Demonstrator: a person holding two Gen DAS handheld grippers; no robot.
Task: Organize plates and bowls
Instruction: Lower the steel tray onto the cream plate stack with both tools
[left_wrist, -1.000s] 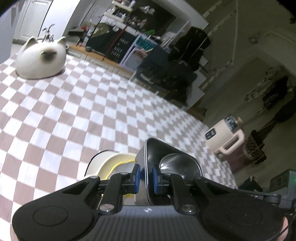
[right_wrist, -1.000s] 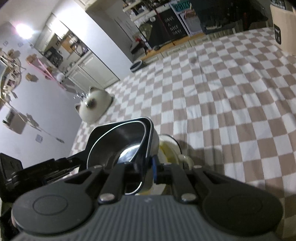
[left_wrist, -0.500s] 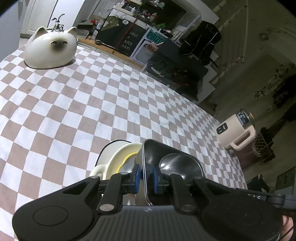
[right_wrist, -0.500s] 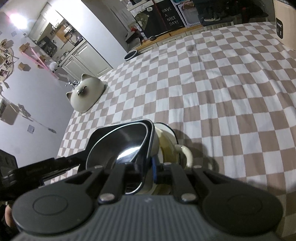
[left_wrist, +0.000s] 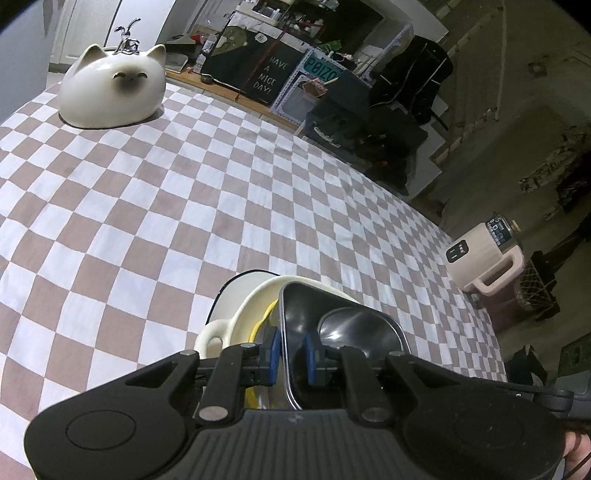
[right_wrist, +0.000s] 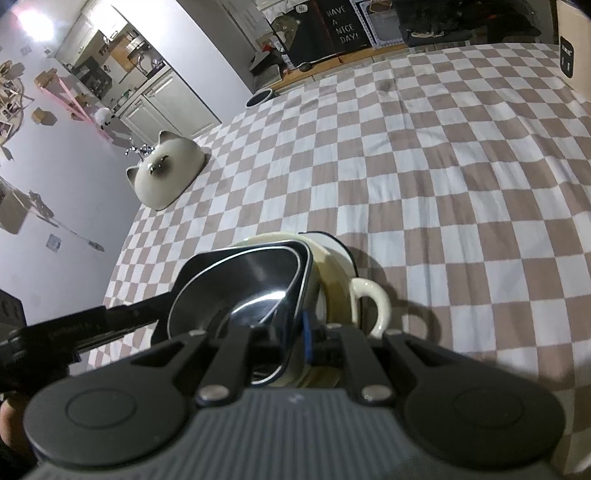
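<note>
Your left gripper has its blue fingers clenched on the near rim of the black dish, one pad outside the wall, one inside. Your right gripper grips the opposite rim of the same black dish; only the outer blue pad shows, the other is hidden behind the wall, but the jaws sit pinched on the rim. The dish is dark, rounded-rectangular, shiny inside, held between both grippers and sitting low in or just over a cream pot with a loop handle; contact can't be told. A yellow edge shows inside the pot. The pot rests on a brown-and-white checkered cloth on the tabletop. A white cat-shaped bowl sits upside down at the far corner of the cloth, well apart from the pot. A pink appliance stands on the floor beyond the table edge.
</note>
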